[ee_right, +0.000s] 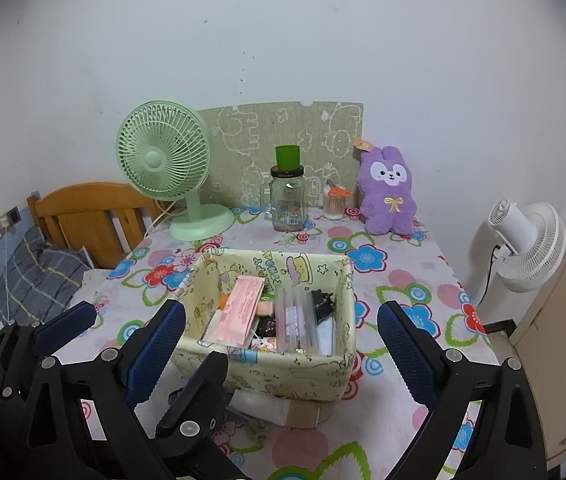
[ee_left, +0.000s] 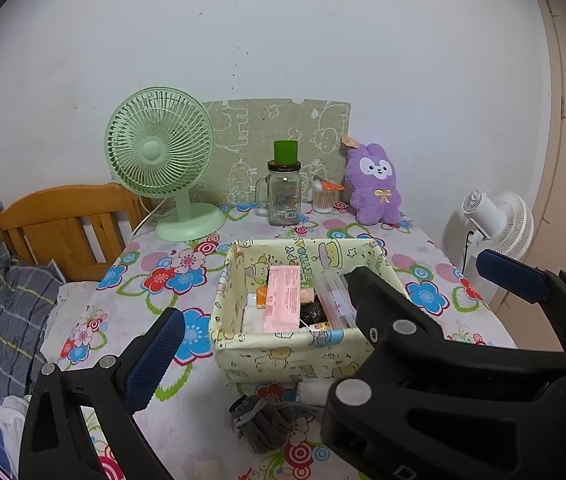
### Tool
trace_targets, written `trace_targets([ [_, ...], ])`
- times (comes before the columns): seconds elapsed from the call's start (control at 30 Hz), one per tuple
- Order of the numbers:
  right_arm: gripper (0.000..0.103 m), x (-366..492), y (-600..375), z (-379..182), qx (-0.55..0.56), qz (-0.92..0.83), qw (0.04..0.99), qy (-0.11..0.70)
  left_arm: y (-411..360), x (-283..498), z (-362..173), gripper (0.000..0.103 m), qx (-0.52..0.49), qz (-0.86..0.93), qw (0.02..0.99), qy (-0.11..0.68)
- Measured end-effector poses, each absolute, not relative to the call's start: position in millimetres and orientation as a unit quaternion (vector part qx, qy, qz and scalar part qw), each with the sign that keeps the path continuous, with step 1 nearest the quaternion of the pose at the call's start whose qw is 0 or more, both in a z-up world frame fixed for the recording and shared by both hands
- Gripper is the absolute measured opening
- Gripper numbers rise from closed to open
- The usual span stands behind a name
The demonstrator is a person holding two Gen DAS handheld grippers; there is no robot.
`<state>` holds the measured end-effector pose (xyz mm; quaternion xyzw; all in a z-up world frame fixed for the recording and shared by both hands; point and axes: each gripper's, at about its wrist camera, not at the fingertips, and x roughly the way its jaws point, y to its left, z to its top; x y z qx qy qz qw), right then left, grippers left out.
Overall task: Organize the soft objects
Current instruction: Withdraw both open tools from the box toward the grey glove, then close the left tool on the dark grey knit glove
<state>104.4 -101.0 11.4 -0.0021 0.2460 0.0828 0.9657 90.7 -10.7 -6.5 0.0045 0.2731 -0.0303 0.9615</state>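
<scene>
A yellow cartoon-print fabric basket (ee_left: 283,350) (ee_right: 283,372) stands mid-table, holding a pink packet (ee_left: 283,298) (ee_right: 241,306) and other small items. A grey fuzzy soft item (ee_left: 261,420) lies on the tablecloth just in front of the basket. A purple plush bunny (ee_left: 375,186) (ee_right: 389,192) sits at the back right against the wall. My left gripper (ee_right: 123,328) is open and empty, low at the basket's near left. My right gripper (ee_right: 281,350) is open and empty in front of the basket; it crosses the left wrist view (ee_left: 423,272).
A green desk fan (ee_left: 161,152) (ee_right: 165,160), a glass jar with green cup (ee_left: 283,196) (ee_right: 287,196) and a cotton-swab tub (ee_left: 325,196) stand at the back. A white fan (ee_right: 523,240) stands right of the table. A wooden bed headboard (ee_left: 67,228) lies left.
</scene>
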Motion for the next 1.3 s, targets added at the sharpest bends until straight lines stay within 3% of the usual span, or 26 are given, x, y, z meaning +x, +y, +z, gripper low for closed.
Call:
trace_targets([
  [1.3, 0.098, 75.4, -101.3, -50.4, 0.002, 0.094, 0.958, 0.269, -11.9, 58.5, -63.5, 0.102, 0.004, -0.027, 0.955, 0.294],
])
